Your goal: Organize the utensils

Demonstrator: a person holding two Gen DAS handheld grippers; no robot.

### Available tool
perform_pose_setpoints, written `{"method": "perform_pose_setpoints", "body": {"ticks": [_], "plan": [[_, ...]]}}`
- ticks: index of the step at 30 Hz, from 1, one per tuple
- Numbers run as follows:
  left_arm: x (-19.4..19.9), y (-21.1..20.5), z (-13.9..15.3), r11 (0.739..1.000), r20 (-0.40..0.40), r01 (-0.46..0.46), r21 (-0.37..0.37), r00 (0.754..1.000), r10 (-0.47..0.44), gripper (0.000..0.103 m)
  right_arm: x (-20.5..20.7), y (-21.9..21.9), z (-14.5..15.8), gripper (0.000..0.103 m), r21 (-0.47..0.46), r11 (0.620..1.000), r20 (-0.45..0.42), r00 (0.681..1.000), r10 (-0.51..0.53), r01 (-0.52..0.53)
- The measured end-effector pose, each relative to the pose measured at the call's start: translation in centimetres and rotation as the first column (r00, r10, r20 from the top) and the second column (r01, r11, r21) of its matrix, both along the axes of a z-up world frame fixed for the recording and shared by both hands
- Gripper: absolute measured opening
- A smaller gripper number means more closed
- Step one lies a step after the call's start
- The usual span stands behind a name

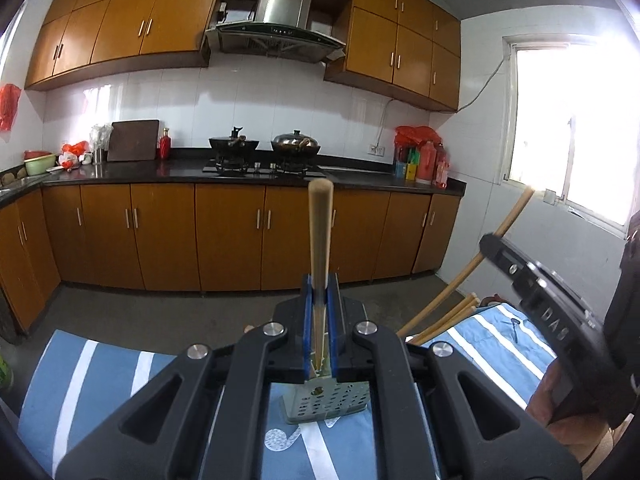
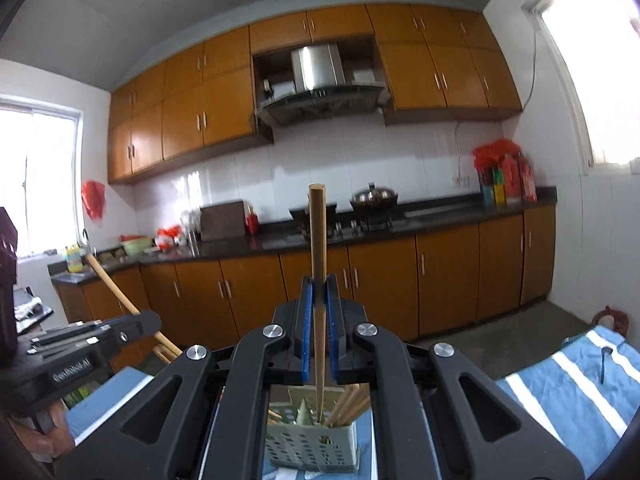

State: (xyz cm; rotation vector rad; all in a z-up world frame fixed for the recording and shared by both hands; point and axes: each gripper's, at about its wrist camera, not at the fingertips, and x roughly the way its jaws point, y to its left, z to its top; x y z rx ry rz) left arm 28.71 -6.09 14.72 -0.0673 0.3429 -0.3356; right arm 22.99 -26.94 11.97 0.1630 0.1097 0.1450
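Note:
My left gripper [image 1: 320,286] is shut on an upright wooden chopstick [image 1: 320,232], whose lower tip reaches down to a grey-green perforated utensil holder [image 1: 326,402] on the blue striped cloth. My right gripper [image 2: 319,290] is shut on another upright wooden chopstick [image 2: 318,240], its tip inside the same holder [image 2: 312,446], which holds several chopsticks [image 2: 348,404]. In the left wrist view the right gripper [image 1: 532,280] shows at the right, with its chopstick [image 1: 508,224]. In the right wrist view the left gripper [image 2: 88,344] shows at the left.
The table wears a blue cloth with white stripes [image 1: 88,384]. A small dark object [image 2: 605,362] lies on the cloth at the right. Behind stand a kitchen counter [image 1: 160,172], a stove with two pans [image 1: 264,148], and bottles [image 1: 424,160].

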Motion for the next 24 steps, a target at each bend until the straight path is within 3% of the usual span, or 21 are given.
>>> {"method": "perform_pose_setpoints", "body": {"ticks": [8,10,11,12,13,16,19,24], "plan": [[1.2,0.4,-1.7,0.999,-0.043,0.011,-0.034,0.999,-0.012,0.008,0.5,0.2,-1.3,0.008,-0.003,1.000,-0.078,0.997,0.021,-0.021],[1.2,0.5,-1.7,0.999,-0.045,0.010,-0.048,0.999,-0.012,0.011,0.4,0.1,-1.1,0.014,-0.007,1.000,-0.081,0.996,0.024,-0.024],[1.2,0.6,-1.7,0.999,-0.045,0.012,-0.053,0.999,-0.014,0.013,0.1,0.0,-0.9,0.027,-0.008,1.000,-0.077,0.997,0.020,-0.021],[1.0,0.7,-1.6,0.998,-0.042,0.011,-0.055,0.999,-0.014,0.020,-0.1,0.1,-0.8,0.042,-0.009,1.000,-0.071,0.997,0.015,-0.016],[0.7,0.9,-1.4,0.998,-0.034,0.004,-0.055,0.999,-0.006,0.029,-0.5,-0.1,-0.7,0.045,-0.009,1.000,-0.060,0.998,0.009,-0.010],[-0.3,1.6,-0.7,0.998,-0.013,-0.010,-0.062,1.000,0.009,0.036,-1.5,-0.4,0.0,0.046,-0.009,1.000,-0.040,0.999,0.001,-0.002],[-1.8,2.7,0.0,0.997,0.007,-0.024,-0.077,1.000,0.025,0.048,-3.1,-1.2,0.8,0.055,0.000,1.000,-0.022,1.000,-0.013,0.013],[-6.5,4.8,0.1,0.994,0.060,-0.105,-0.028,0.993,0.106,0.078,-6.6,-1.7,0.9,0.082,-0.015,0.999,-0.013,0.999,-0.043,0.043]]}}
